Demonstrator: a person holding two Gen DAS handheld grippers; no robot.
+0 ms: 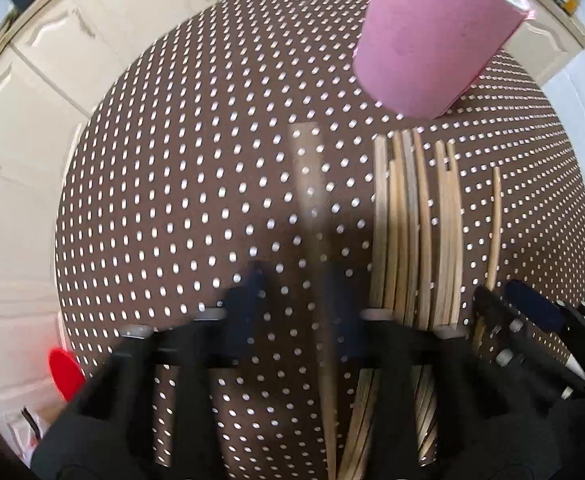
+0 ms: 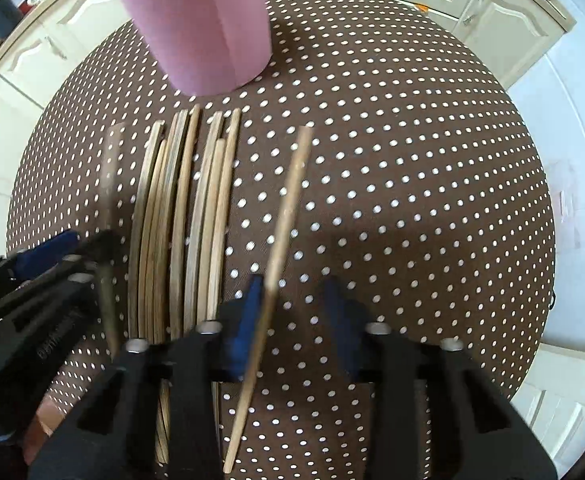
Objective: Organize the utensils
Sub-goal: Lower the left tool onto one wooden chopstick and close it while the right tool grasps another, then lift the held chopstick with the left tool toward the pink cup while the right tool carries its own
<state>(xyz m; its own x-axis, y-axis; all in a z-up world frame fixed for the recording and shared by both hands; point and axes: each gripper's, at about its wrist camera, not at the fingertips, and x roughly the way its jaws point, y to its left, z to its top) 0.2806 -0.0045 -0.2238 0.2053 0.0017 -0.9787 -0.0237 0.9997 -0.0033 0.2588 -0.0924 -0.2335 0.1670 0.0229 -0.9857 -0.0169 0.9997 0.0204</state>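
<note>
A pink paper cup [image 1: 432, 40] [image 2: 204, 28] stands at the far side of the table, just behind a row of several bamboo chopsticks [image 1: 416, 220] [image 2: 184, 208]. To the row's left lies a single chopstick [image 1: 308, 184] [image 2: 110, 168]. It runs between the blurred fingers of my left gripper [image 1: 298, 280] [image 2: 84, 244], close to the right finger, and a gap still shows. To the row's right, another chopstick [image 2: 288, 200] [image 1: 495, 216] passes between the fingers of my right gripper [image 2: 294, 288] [image 1: 510, 300], against the left finger. That gripper's jaws also stand apart. Both grippers point down at the table.
A brown cloth with white dots [image 1: 172, 200] [image 2: 412, 200] covers the round table. Cream cabinet doors [image 1: 32, 120] surround it on the far and left sides. A red object [image 1: 64, 372] sits low beyond the table's left edge. The cloth to the right of the chopsticks is bare.
</note>
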